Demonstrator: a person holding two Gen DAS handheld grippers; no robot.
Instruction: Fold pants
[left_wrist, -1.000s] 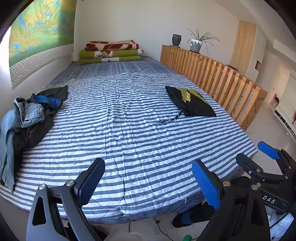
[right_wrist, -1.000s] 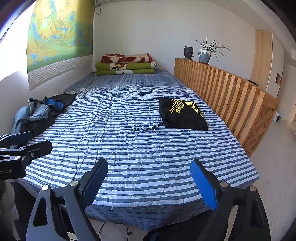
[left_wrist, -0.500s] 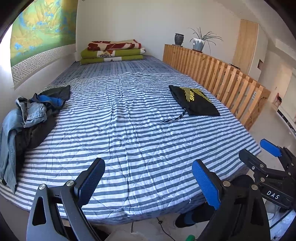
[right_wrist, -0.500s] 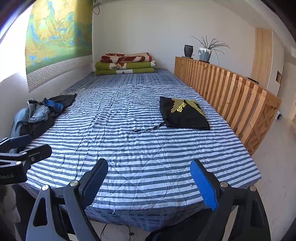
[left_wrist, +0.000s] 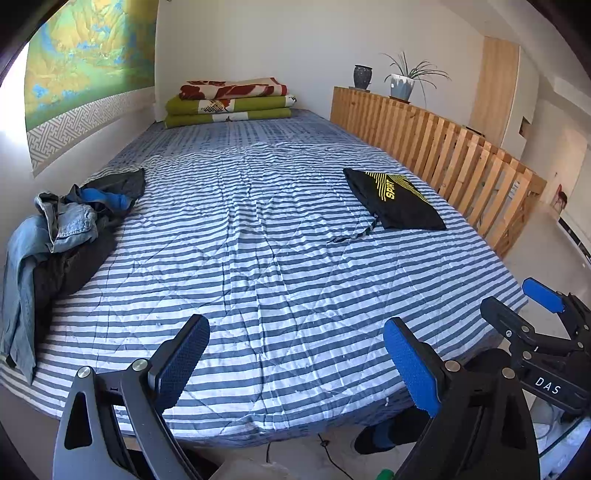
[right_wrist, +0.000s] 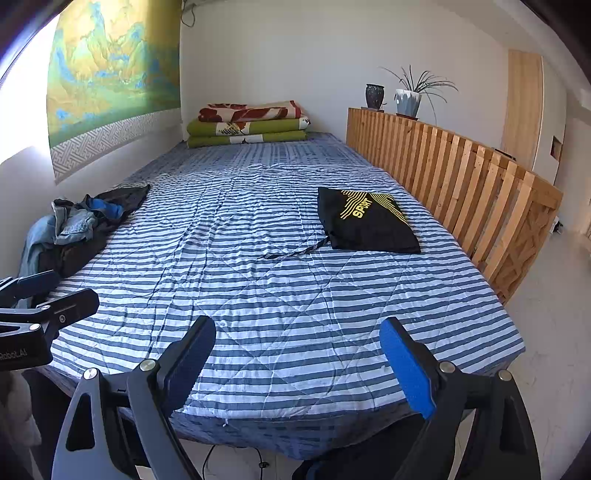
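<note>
While both tools hang over the bed's near edge, left gripper (left_wrist: 295, 363) and right gripper (right_wrist: 297, 362) each show 2 blue pads spread wide, nothing between. Striped quilt (left_wrist: 258, 258): bare at centre. Folded black pants (right_wrist: 365, 221), yellow lettering, lie far right, near the wooden slat rail (right_wrist: 461, 184). Heap of unfolded clothes (left_wrist: 62, 236): left edge.

Left claw (left_wrist: 295, 363) & right claw (right_wrist: 297, 363) both wide apart, empty, angled downward, side by side.
</note>
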